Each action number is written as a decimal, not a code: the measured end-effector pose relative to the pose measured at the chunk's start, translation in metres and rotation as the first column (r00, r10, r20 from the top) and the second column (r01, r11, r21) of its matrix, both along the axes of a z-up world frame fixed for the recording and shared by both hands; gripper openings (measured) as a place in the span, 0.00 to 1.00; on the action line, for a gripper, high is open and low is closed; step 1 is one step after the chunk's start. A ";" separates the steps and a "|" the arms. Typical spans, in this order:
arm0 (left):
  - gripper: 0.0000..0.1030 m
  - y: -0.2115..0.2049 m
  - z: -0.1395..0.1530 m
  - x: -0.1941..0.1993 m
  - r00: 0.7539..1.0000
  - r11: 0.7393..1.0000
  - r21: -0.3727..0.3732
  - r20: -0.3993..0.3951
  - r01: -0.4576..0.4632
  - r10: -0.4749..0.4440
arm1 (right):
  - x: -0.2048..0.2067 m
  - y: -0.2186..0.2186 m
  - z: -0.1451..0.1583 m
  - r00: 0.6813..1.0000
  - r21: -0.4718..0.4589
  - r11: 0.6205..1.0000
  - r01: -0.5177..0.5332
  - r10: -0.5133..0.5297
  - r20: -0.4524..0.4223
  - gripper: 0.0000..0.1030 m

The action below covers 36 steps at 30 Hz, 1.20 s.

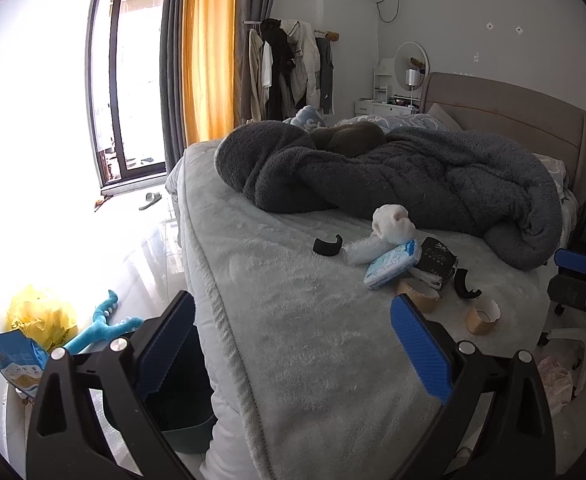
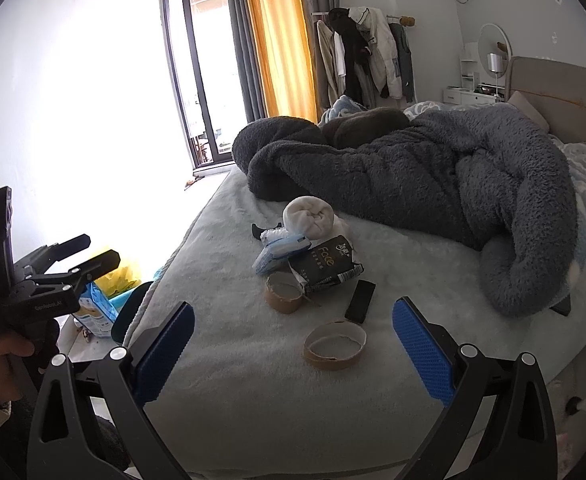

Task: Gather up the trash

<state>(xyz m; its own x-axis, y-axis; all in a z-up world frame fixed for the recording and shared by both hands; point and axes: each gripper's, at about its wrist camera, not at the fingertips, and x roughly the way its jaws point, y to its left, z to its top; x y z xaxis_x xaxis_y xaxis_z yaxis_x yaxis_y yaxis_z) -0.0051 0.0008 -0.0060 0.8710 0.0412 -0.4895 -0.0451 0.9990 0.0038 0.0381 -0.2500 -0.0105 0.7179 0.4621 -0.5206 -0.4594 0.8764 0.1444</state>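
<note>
A pile of trash lies on the light grey bed (image 2: 253,380): a white rolled wad (image 2: 309,214), a blue tissue pack (image 2: 277,254), a black "Face" packet (image 2: 325,264), a cardboard tape core (image 2: 283,292) and a flat cardboard ring (image 2: 335,346). The pile also shows in the left wrist view, with the tissue pack (image 1: 393,262) and a tape core (image 1: 483,316). My right gripper (image 2: 293,344) is open and empty, just short of the flat ring. My left gripper (image 1: 293,344) is open and empty over the bed's corner, left of the pile.
A dark grey fluffy blanket (image 2: 433,176) is heaped behind the pile. A black phone-like slab (image 2: 360,301) lies beside the ring. A dark bin (image 1: 181,408) stands at the bed's corner. On the floor are a yellow bag (image 1: 41,316), a blue pack (image 1: 13,360) and a blue toy (image 1: 101,324).
</note>
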 end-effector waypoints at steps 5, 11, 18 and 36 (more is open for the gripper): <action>0.97 0.003 -0.001 0.001 1.000 0.999 -0.036 -0.018 0.013 -0.013 | 0.000 -0.001 0.000 1.000 0.004 1.000 0.000 0.000 -0.003 0.98; 0.97 0.000 0.000 0.003 0.999 1.000 -0.021 -0.030 0.019 -0.019 | 0.002 0.002 -0.003 1.000 0.002 1.000 -0.008 0.008 -0.011 0.98; 0.97 0.003 -0.001 0.007 0.998 0.999 -0.033 -0.050 0.021 -0.023 | 0.004 0.007 -0.014 0.999 -0.031 0.999 -0.016 0.015 -0.038 0.98; 0.96 0.001 -0.006 0.025 0.984 0.987 -0.091 -0.111 0.131 -0.141 | 0.030 0.012 -0.053 0.985 -0.104 0.994 -0.017 -0.001 -0.173 0.82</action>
<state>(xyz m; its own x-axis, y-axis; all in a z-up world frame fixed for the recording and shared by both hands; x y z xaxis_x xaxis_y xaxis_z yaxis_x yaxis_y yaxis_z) 0.0196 0.0020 -0.0120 0.8024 -0.1189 -0.5848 0.0872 0.9928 -0.0822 0.0678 -0.2380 -0.0632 0.6098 0.4042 -0.6817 -0.4428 0.8872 0.1300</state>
